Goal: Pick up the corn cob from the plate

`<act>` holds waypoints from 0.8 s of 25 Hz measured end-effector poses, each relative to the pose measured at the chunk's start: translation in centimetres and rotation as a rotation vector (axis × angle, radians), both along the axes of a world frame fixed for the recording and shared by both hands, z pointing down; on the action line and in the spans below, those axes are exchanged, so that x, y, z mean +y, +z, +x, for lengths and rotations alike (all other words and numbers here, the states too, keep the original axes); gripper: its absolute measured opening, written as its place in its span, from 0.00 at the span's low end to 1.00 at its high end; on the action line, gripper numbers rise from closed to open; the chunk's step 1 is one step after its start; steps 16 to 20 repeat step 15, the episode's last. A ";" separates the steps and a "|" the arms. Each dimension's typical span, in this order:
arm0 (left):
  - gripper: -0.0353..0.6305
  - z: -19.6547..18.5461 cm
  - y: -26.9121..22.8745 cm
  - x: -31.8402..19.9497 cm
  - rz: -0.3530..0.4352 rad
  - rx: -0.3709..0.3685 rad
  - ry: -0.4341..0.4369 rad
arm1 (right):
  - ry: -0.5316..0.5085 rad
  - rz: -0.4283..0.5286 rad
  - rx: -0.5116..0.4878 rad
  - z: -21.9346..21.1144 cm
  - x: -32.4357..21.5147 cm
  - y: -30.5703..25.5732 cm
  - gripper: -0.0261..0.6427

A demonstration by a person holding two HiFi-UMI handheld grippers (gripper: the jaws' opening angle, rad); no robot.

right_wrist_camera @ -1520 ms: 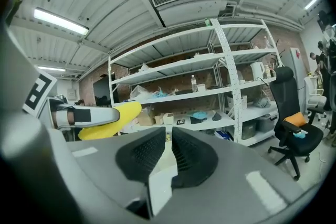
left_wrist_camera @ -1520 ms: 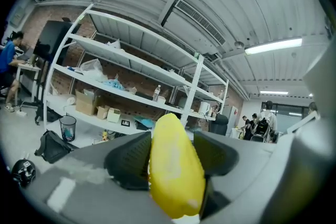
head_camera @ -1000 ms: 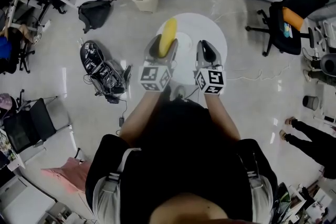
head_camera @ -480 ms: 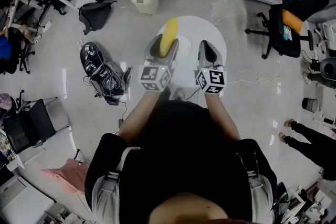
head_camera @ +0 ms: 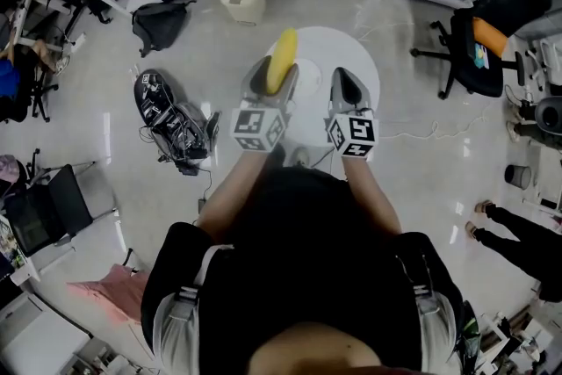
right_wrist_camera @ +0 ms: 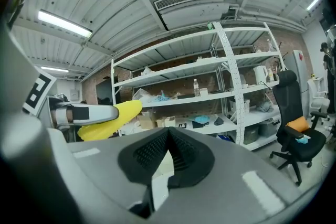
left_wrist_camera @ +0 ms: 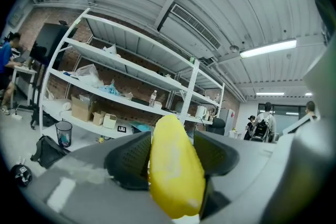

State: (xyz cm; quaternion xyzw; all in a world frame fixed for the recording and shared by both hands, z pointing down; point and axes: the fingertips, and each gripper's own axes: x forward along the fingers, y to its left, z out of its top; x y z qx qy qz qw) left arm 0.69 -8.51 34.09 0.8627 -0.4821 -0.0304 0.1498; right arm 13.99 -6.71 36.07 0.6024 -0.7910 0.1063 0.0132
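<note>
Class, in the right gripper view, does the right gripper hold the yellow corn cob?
No, the right gripper is shut and empty; the left gripper clamps the yellow corn cob.

text: none legible | numbers: none | cube [head_camera: 261, 129] on left claw [head_camera: 274, 76]: square marker pattern only
</note>
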 end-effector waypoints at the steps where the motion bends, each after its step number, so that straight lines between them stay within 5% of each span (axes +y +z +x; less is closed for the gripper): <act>1: 0.45 0.0 0.0 0.0 0.000 0.000 -0.002 | -0.002 0.000 0.001 0.0 0.0 0.0 0.05; 20: 0.45 -0.4 0.4 0.0 -0.009 0.000 -0.016 | -0.018 -0.012 0.013 -0.4 -0.1 0.4 0.05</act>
